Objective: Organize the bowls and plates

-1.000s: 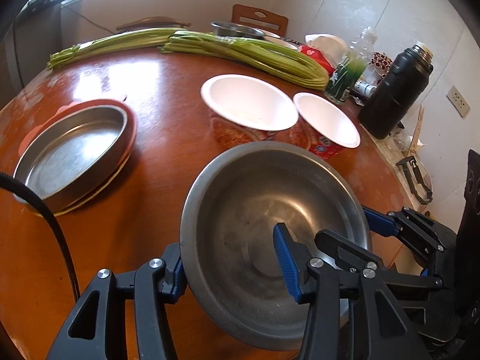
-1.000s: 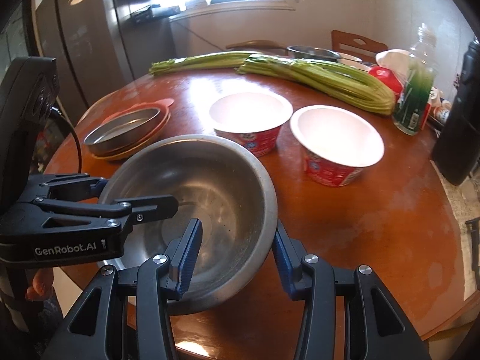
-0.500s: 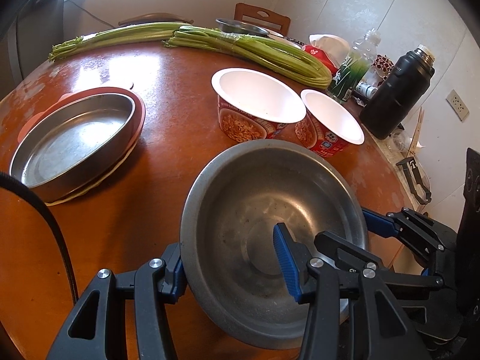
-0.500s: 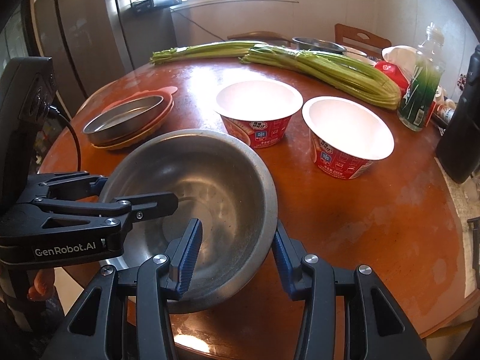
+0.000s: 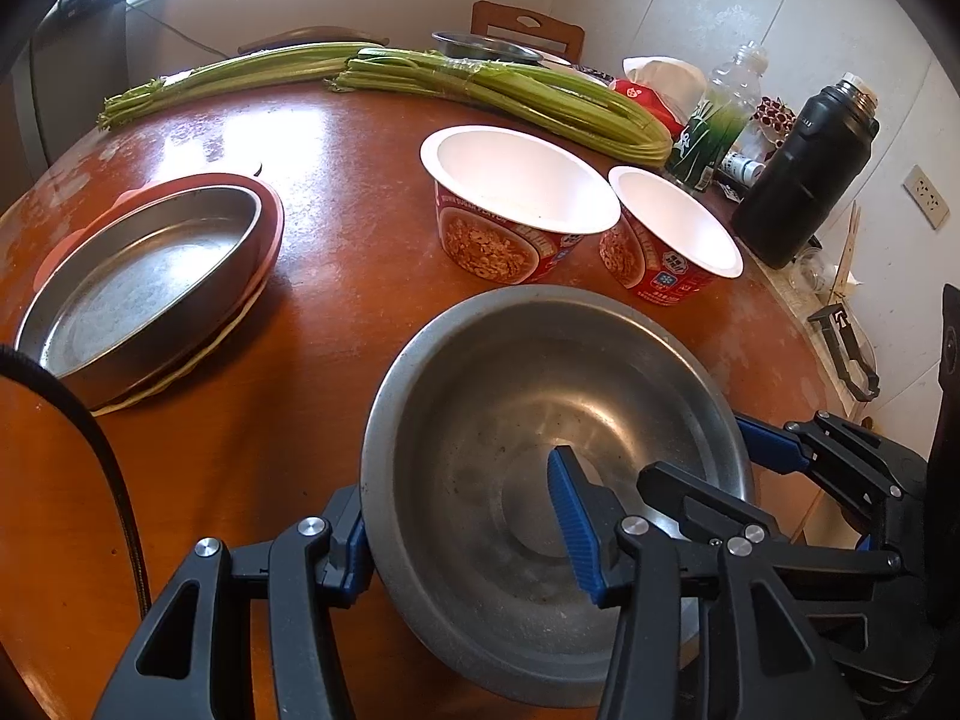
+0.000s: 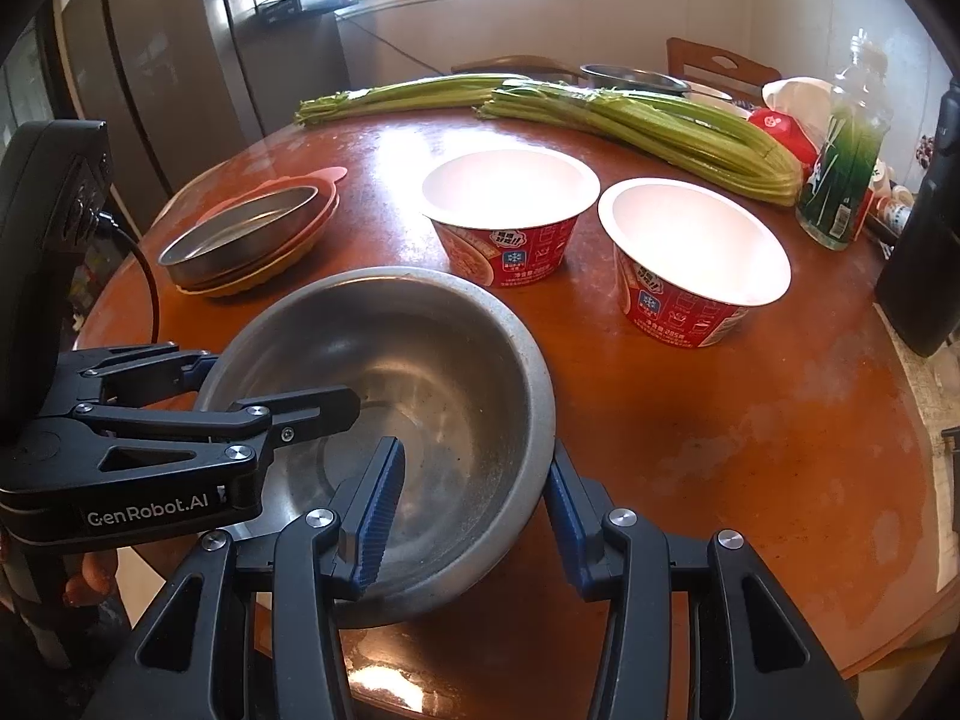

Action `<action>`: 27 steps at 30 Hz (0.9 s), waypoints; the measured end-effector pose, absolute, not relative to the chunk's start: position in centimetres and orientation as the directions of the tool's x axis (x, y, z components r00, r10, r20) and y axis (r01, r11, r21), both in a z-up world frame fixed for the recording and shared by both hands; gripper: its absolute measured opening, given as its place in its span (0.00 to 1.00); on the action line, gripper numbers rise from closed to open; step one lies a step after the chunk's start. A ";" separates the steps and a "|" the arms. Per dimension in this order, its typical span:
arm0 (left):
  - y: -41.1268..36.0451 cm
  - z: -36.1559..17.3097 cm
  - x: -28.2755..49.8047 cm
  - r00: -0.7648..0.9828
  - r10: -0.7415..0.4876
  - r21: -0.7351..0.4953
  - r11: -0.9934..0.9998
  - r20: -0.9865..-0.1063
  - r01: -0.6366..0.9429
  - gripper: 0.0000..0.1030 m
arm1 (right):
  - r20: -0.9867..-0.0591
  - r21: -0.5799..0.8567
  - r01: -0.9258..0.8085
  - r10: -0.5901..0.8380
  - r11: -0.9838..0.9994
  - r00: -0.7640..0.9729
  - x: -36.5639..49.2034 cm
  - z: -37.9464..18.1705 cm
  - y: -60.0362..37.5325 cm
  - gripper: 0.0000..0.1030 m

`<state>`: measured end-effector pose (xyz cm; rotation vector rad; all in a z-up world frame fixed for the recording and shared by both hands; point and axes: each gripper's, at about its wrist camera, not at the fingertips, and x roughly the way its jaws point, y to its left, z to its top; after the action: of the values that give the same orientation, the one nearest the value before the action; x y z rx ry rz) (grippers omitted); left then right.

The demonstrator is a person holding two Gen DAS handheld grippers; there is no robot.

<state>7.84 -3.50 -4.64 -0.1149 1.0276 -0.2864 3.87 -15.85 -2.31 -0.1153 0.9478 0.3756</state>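
Steel, the big bowl (image 5: pixel 540 468) hangs just above the table's (image 6: pixel 750 432) near edge, its rim pinched by left gripper (image 5: pixel 462 516) and right gripper (image 6: pixel 474 480), so next, I reckon, comes carrying it level toward the plate stack (image 5: pixel 150 276).

Both tongs (image 5: pixel 462 534) (image 6: pixel 474 492) are black with silver screws, ribbed blue pads, white "GenRobot.AI" lettering and a black cable (image 5: pixel 90 450).

Both wrist views share steel bowl (image 5: pixel 540 480)
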 end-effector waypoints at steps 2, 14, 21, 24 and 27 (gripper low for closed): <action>-3.4 -4.6 7.8 0.484 -0.290 -0.231 0.956 -0.826 0.179 0.50 | -0.807 0.067 -0.358 0.262 0.931 0.529 3.8 -2.2 -15.9 0.47; -1.4 -3.0 7.8 0.536 -0.269 -0.224 0.963 -0.800 0.149 0.50 | -0.772 0.100 -0.319 0.276 0.943 0.573 4.1 -0.8 -17.4 0.47; -0.7 -0.5 8.8 0.576 -0.241 -0.187 0.970 -0.781 0.153 0.50 | -0.747 0.141 -0.312 0.308 0.939 0.590 5.5 0.7 -17.2 0.47; -0.8 0.3 9.6 0.583 -0.232 -0.172 0.972 -0.779 0.158 0.50 | -0.737 0.167 -0.311 0.328 0.935 0.591 6.4 1.2 -16.8 0.47; -1.1 1.2 10.8 0.586 -0.227 -0.157 0.973 -0.778 0.169 0.50 | -0.736 0.193 -0.310 0.346 0.931 0.582 7.4 1.5 -16.5 0.47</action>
<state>10.77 -1.12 1.22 -0.0683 0.9160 -0.2309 7.44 -16.52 1.46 0.0454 0.8691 0.3833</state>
